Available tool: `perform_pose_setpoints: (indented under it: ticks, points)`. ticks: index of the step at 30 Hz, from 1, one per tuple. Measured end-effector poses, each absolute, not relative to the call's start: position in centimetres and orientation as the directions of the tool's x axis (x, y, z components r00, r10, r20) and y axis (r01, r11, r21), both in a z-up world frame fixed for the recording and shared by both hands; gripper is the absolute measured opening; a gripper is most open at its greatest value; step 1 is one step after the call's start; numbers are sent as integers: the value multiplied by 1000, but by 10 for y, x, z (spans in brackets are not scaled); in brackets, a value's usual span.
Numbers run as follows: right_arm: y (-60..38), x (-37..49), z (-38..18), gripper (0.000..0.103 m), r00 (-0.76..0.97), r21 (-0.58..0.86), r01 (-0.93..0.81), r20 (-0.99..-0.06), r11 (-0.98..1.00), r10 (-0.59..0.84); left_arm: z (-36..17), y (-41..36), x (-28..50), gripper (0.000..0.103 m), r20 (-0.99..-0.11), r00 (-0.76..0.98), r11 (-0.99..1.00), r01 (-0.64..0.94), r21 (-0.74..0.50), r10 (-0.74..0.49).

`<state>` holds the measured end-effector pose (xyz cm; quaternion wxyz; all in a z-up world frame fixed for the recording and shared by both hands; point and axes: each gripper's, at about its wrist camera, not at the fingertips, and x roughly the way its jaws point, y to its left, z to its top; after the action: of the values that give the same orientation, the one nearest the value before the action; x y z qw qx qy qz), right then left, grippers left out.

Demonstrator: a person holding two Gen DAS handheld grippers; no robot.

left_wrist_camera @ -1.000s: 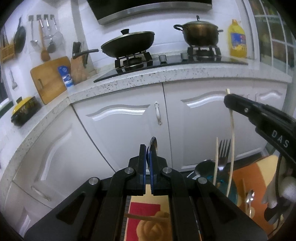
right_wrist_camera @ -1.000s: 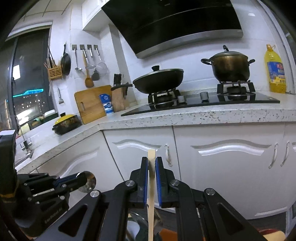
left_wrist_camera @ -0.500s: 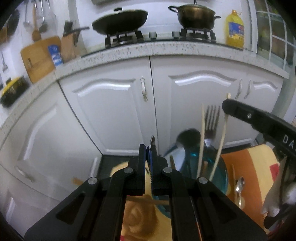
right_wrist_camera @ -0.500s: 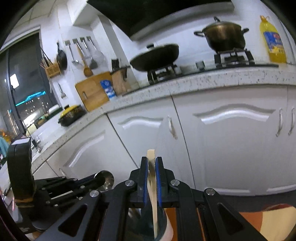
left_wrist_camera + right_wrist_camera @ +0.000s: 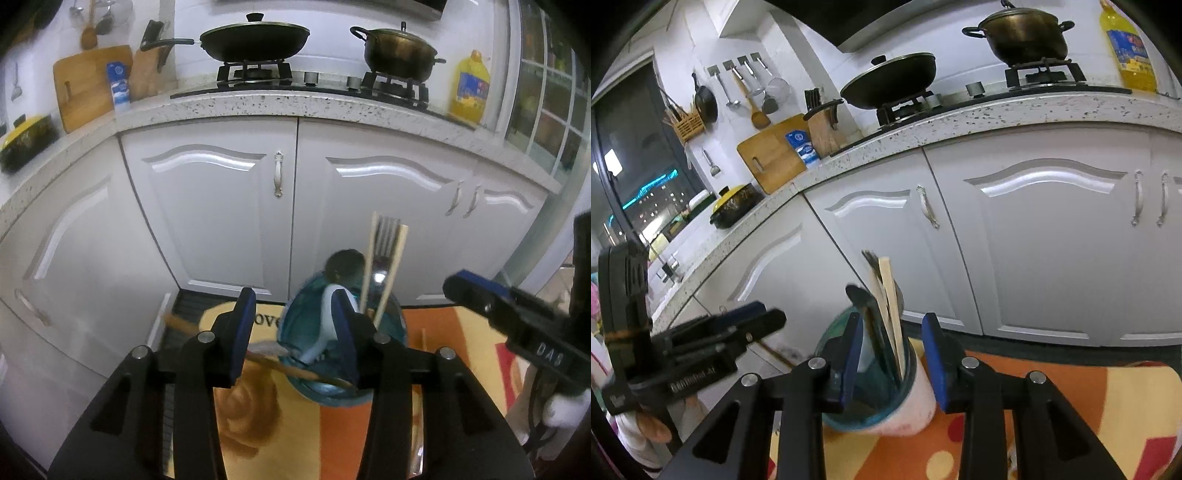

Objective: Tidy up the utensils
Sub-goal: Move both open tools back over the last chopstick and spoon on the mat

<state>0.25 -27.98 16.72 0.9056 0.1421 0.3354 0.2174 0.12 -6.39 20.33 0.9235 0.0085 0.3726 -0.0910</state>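
My left gripper point(image 5: 293, 332) has its blue-padded fingers point(image 5: 242, 328) spread apart with nothing between them, and the translucent teal plastic utensil cup point(image 5: 332, 397) sits just ahead of and below the right-hand finger, on the orange and yellow patterned mat point(image 5: 332, 439). Standing upright in that cup, beyond my fingertips, I see two pale wooden chopsticks point(image 5: 391, 273), a steel fork point(image 5: 386, 236) between them with tines up, and a dark spoon bowl point(image 5: 343, 264) to their left. A white ladle-like handle point(image 5: 327, 332) curves over the cup rim right beside my right-hand finger. A single wooden chopstick point(image 5: 280, 365) lies slanted on the mat, crossing the gap between my left gripper's fingers and reaching to the cup's near side; whether it touches the cup I cannot tell. From the right wrist view, my right gripper point(image 5: 894, 362) is also wide open, its fingers point(image 5: 936, 363) straddling the same cup point(image 5: 882, 402) without touching it as far as I can see; the chopsticks point(image 5: 890, 314) and blurred dark utensil handles rise between the fingertips. Farther ahead of both grippers are white cabinet doors point(image 5: 221, 206) under a speckled stone counter point(image 5: 295, 105), which carries a black lidded wok point(image 5: 255, 38) and a dark stockpot point(image 5: 399, 50).
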Motion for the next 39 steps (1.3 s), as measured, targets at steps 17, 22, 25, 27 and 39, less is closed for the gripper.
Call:
perform_pose_setpoints:
  ticks: [17,22,25,27,39]
  points:
    - [-316,-84,164,36,724,294,-152,-617,944,309,199,-113,-57,42,-677,700,970,228,-87,-225]
    - [-327,-100,161,37,725,297,-115,-627,948,284,194,-126,-70,42,-681,696,967,246,-74,-229]
    - [-332,-106,164,37,730,291,-103,-628,951,271,193,-131,-76,42,-681,694,965,249,-78,-234]
    - [-334,-110,166,37,736,285,-97,-624,954,261,193,-134,-79,42,-681,695,966,248,-77,-232]
    - [-338,-125,161,38,727,252,-70,-649,965,222,188,-149,-92,42,-688,686,963,261,-72,-237]
